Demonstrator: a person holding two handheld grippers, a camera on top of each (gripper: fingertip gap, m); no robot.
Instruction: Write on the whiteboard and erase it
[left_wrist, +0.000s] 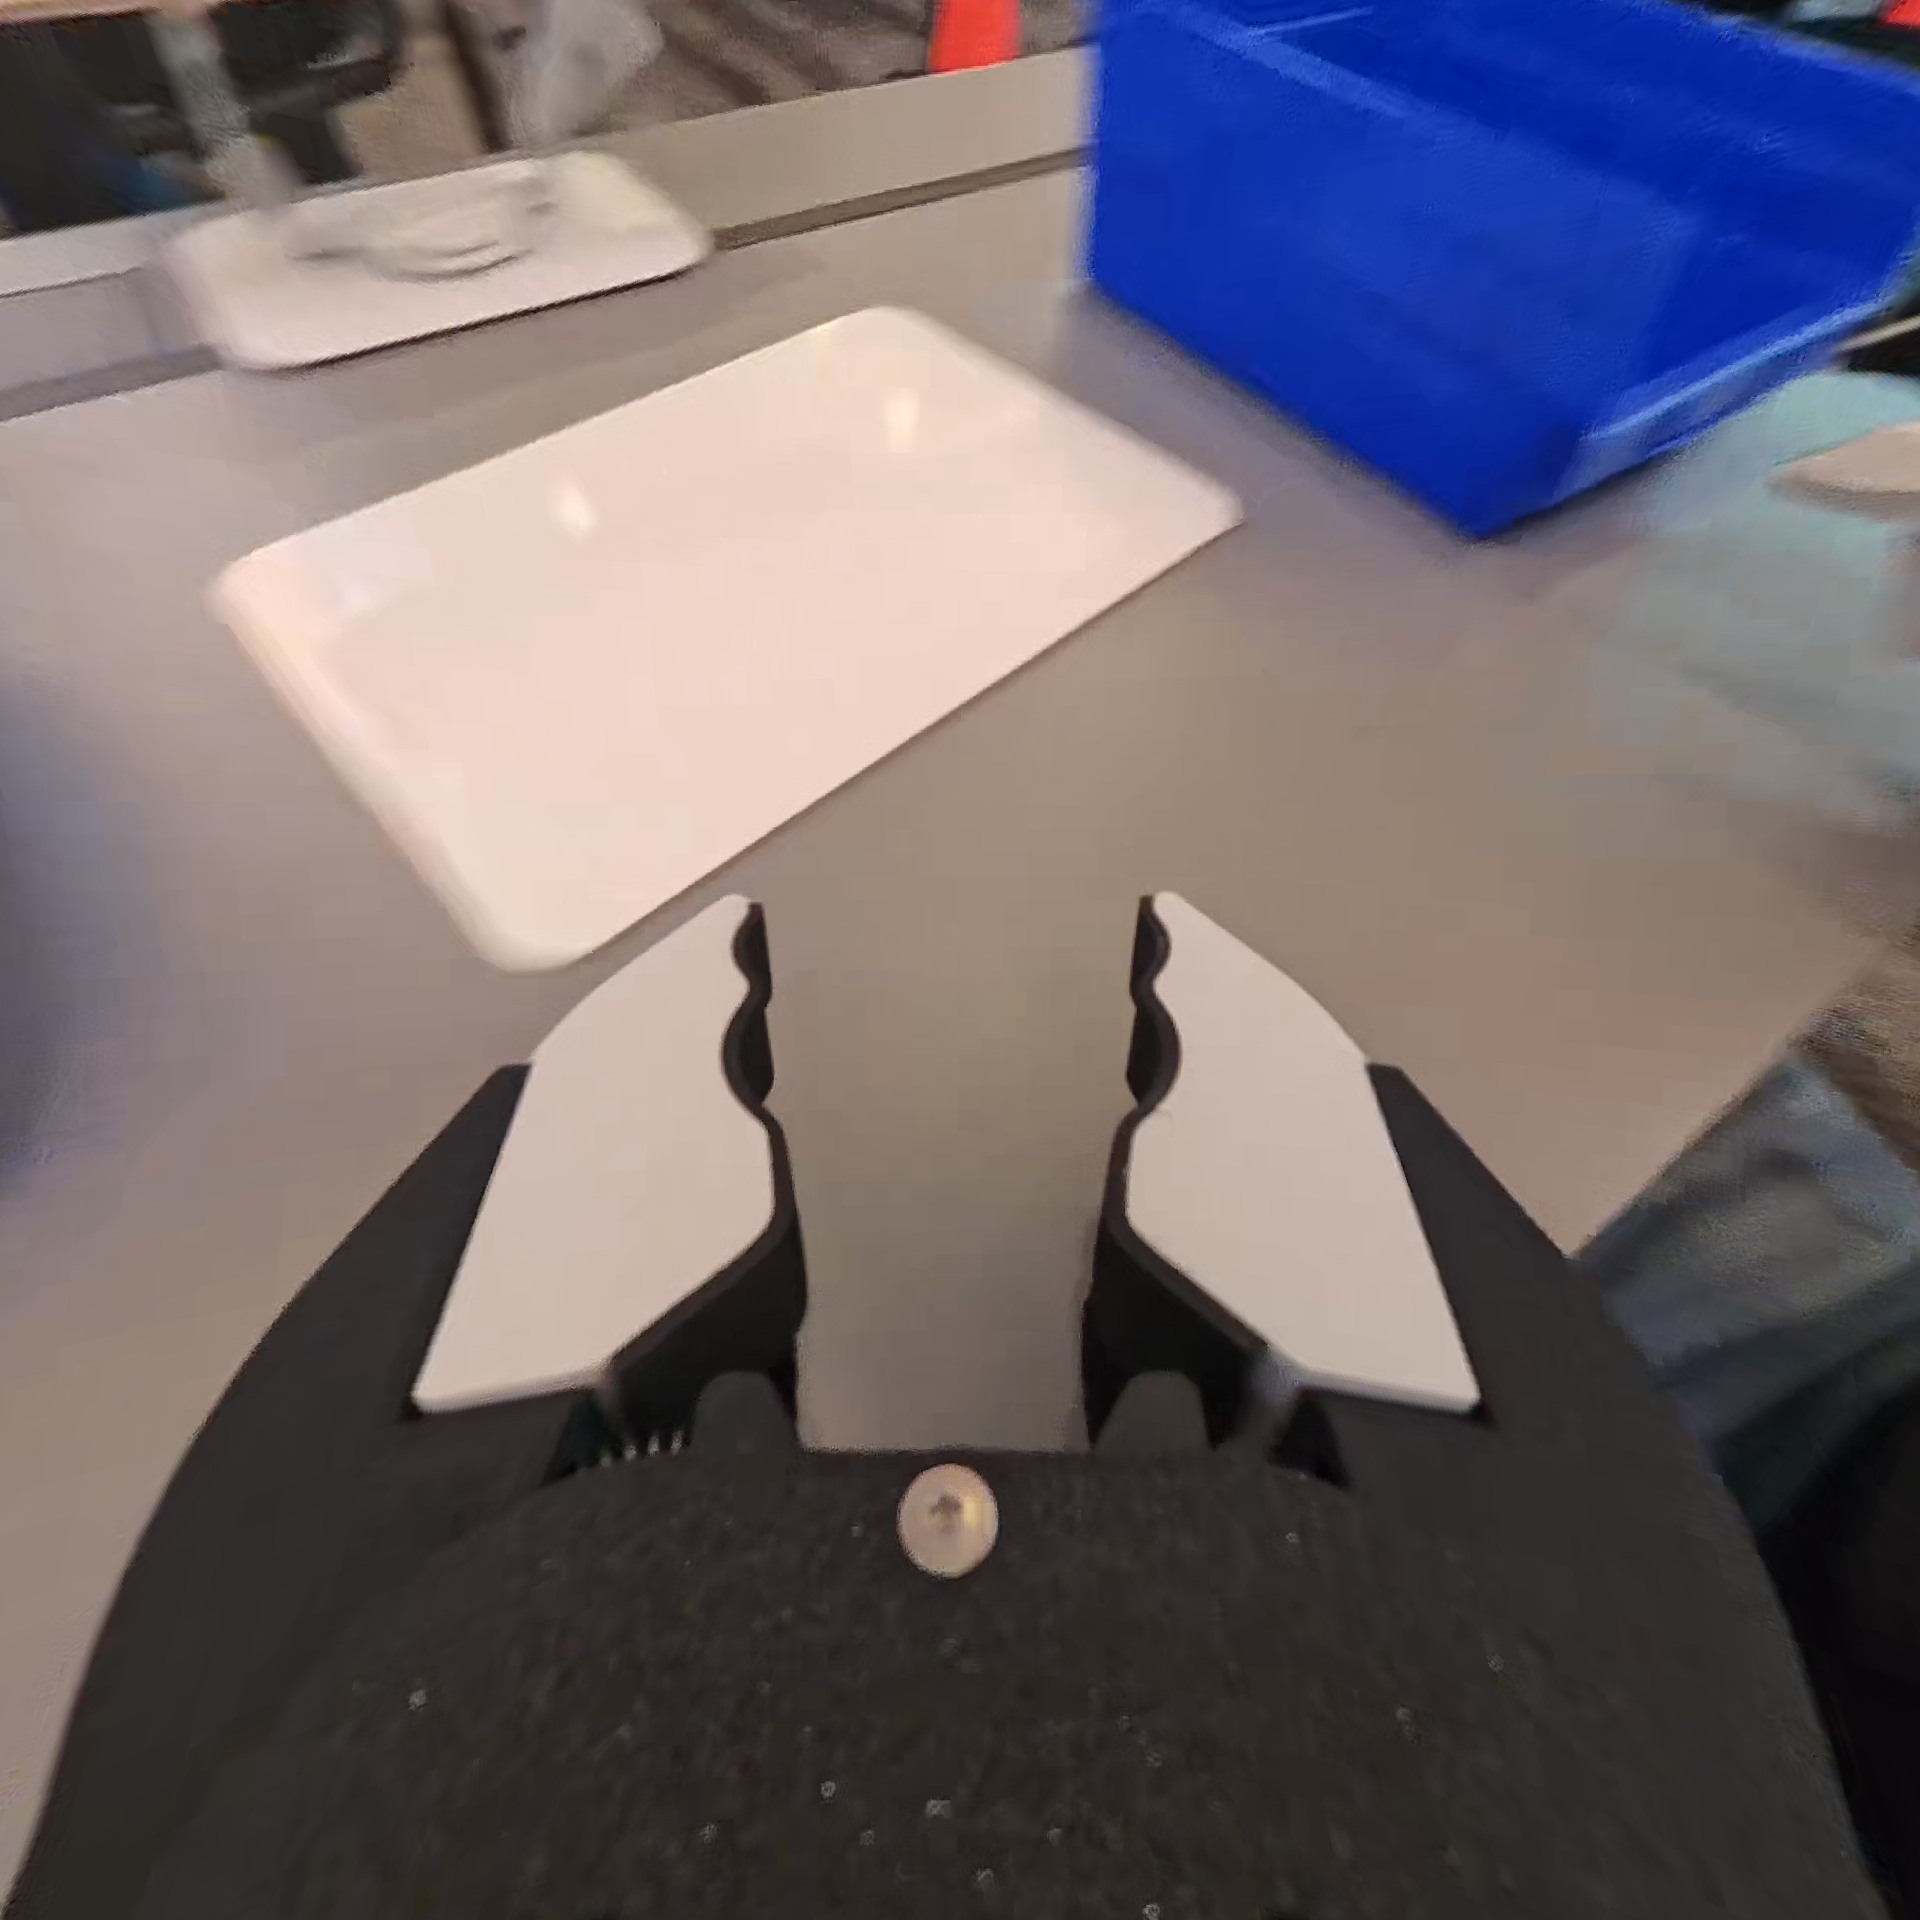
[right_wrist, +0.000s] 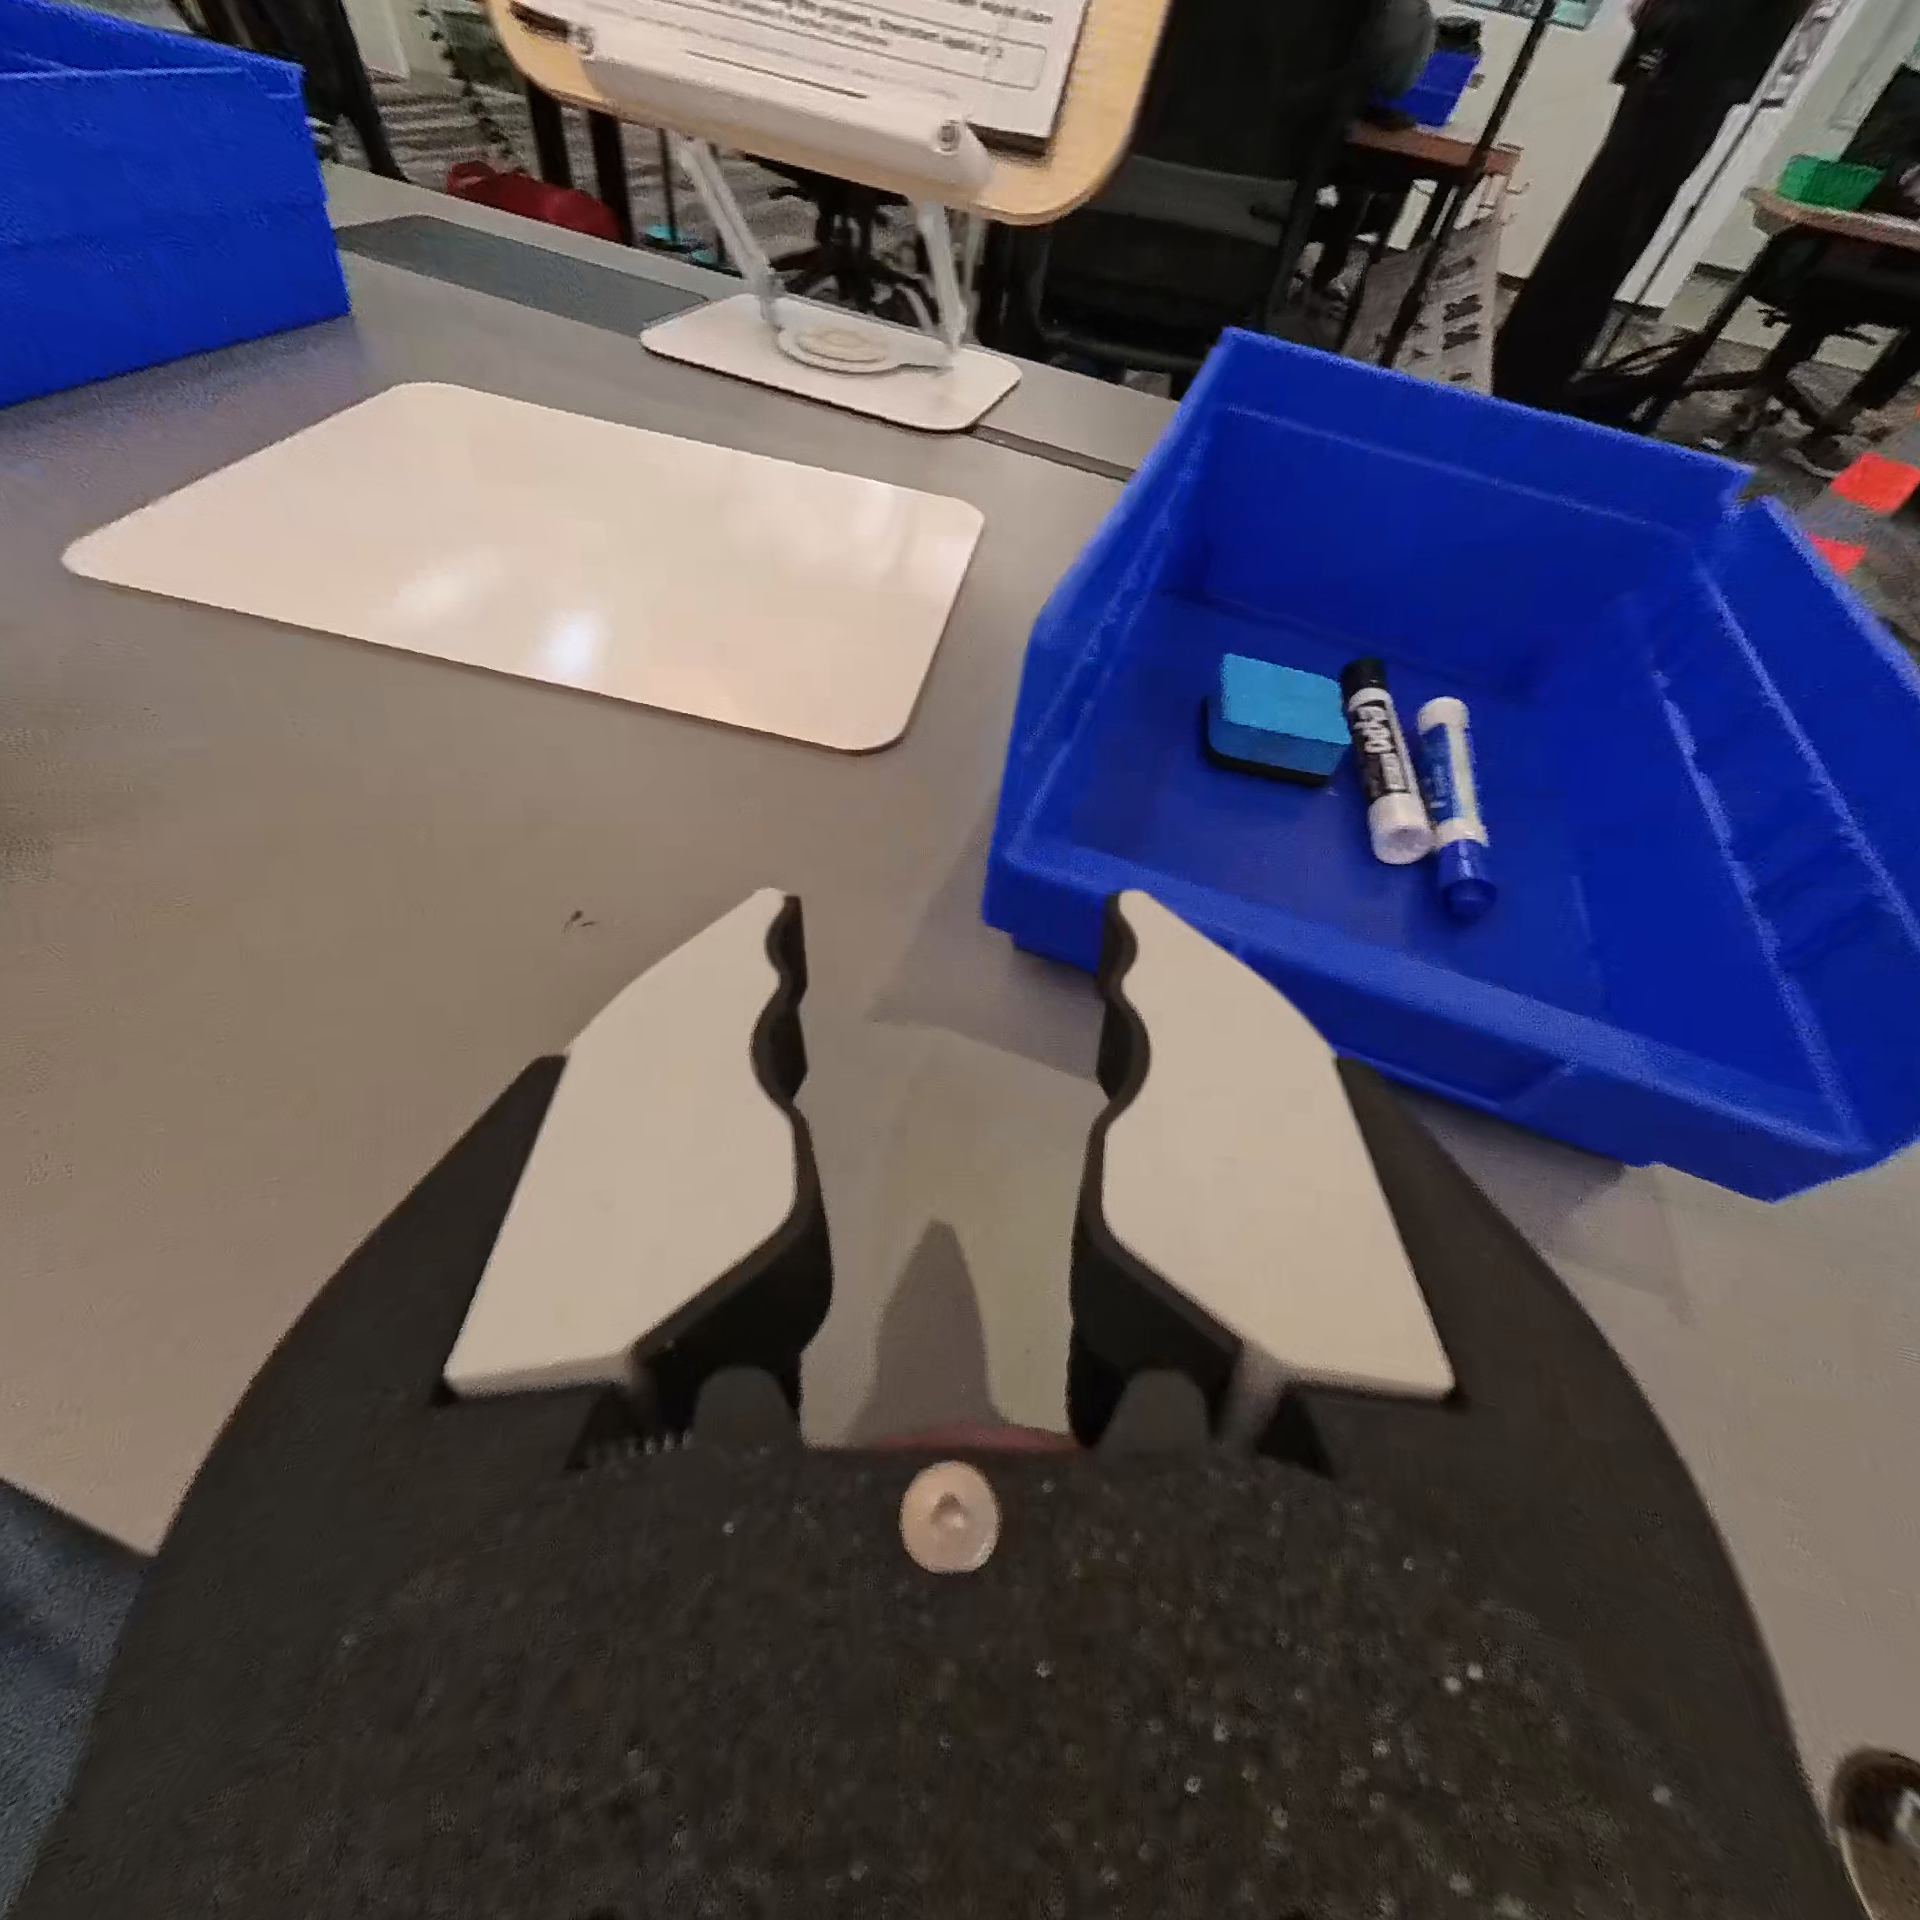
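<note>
Both claws, left claw (left_wrist: 951, 914) and right claw (right_wrist: 951, 909), hang released and empty. The two markers (right_wrist: 1418, 774) lie touching in the blue bin (right_wrist: 1299, 1039); a careless pinch risks grabbing both, or the eraser (right_wrist: 1276, 717).

Printed lettering runs along the barrel of the black marker (right_wrist: 1378, 762) and the blue marker (right_wrist: 1448, 787) in the bin (right_wrist: 1351, 997). Lines of print cover the sheet (right_wrist: 831, 42) on the stand (right_wrist: 831, 353). The whiteboard (right_wrist: 540, 561) bears no writing.
</note>
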